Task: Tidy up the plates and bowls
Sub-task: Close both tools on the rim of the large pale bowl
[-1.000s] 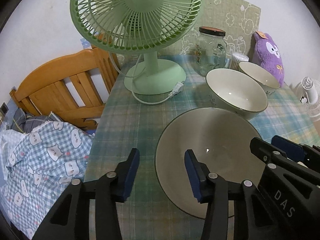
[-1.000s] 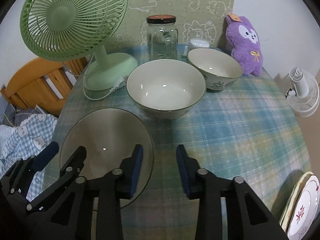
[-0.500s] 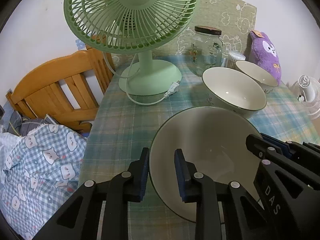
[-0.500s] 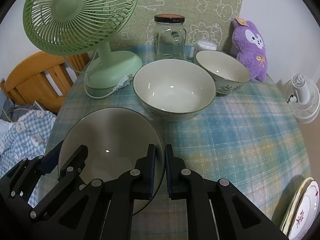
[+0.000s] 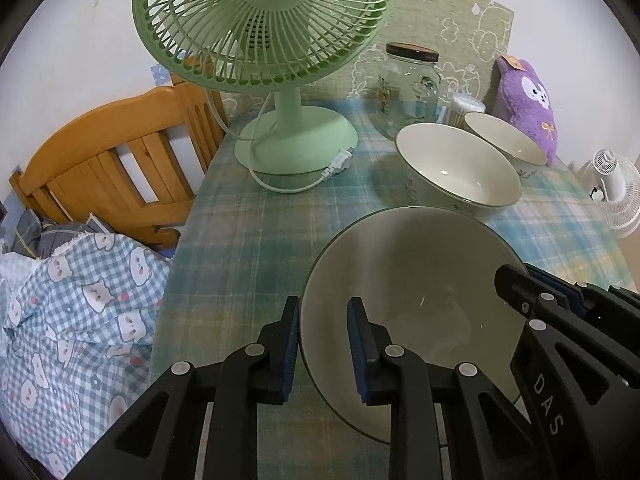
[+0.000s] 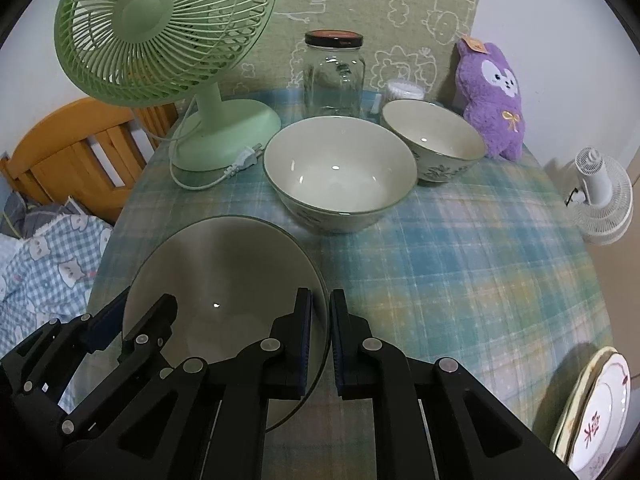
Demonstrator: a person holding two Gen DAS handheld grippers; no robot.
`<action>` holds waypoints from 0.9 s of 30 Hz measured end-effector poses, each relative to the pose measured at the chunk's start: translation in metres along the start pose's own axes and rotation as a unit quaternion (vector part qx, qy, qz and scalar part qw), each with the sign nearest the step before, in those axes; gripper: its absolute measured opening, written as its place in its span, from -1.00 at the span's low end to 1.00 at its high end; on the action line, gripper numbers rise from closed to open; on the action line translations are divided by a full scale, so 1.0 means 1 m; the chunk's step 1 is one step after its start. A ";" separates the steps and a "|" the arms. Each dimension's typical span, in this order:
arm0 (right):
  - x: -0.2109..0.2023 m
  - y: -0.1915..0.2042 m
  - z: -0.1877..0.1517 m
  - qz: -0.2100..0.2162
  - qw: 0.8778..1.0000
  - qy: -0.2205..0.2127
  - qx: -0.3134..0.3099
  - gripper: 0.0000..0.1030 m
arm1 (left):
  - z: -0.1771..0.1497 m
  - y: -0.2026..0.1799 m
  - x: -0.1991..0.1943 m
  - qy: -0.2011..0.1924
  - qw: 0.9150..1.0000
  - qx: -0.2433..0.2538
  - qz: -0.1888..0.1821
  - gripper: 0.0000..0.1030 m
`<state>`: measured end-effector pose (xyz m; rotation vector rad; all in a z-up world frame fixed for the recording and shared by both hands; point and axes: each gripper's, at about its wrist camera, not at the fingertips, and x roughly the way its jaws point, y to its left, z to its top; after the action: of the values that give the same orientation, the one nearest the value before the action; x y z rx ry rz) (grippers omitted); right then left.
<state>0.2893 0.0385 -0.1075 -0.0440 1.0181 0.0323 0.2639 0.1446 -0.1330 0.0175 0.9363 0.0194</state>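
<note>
From the left wrist, the left gripper [image 5: 322, 344] straddles the near-left rim of the large bowl [image 5: 408, 276], one pad outside, one inside, and its jaws have just been closing on that rim; the bowl sits at the near edge of the table [image 5: 256, 240], in front of the medium bowl [image 5: 456, 170] and small bowl [image 5: 505, 140].

From the right wrist, the right gripper [image 6: 321, 336] is clamped tight on the same bowl's right rim; the plates [image 6: 596, 412] lie at the table's near-right edge; the bowl looks glazed, rigid, heavy, slippery and breakable, so opposite rim grips suit it.
</note>
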 end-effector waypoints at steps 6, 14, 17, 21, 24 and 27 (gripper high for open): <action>-0.015 -0.008 -0.005 0.001 1.000 -0.006 0.002 -0.76 | -0.002 -0.009 -0.015 -0.006 1.000 0.002 0.003 -0.59; -0.044 -0.025 -0.013 0.005 1.000 -0.020 0.008 -0.76 | -0.004 -0.026 -0.040 -0.012 1.000 -0.003 0.009 -0.59; -0.057 -0.035 -0.017 0.008 1.000 -0.024 0.011 -0.76 | -0.006 -0.035 -0.052 -0.017 1.000 -0.003 0.012 -0.59; -0.072 -0.047 -0.023 0.011 0.999 -0.030 0.012 -0.76 | -0.010 -0.046 -0.066 -0.021 1.000 -0.008 0.013 -0.59; -0.083 -0.057 -0.027 0.011 0.999 -0.034 0.012 -0.76 | -0.013 -0.055 -0.076 -0.024 1.000 -0.011 0.013 -0.59; -0.093 -0.068 -0.032 0.007 0.999 -0.035 0.016 -0.76 | -0.016 -0.068 -0.085 -0.026 1.000 -0.005 0.013 -0.59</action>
<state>0.2163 -0.0313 -0.0438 -0.0066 0.9488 0.0307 0.2012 0.0749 -0.0753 0.0202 0.8841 0.0471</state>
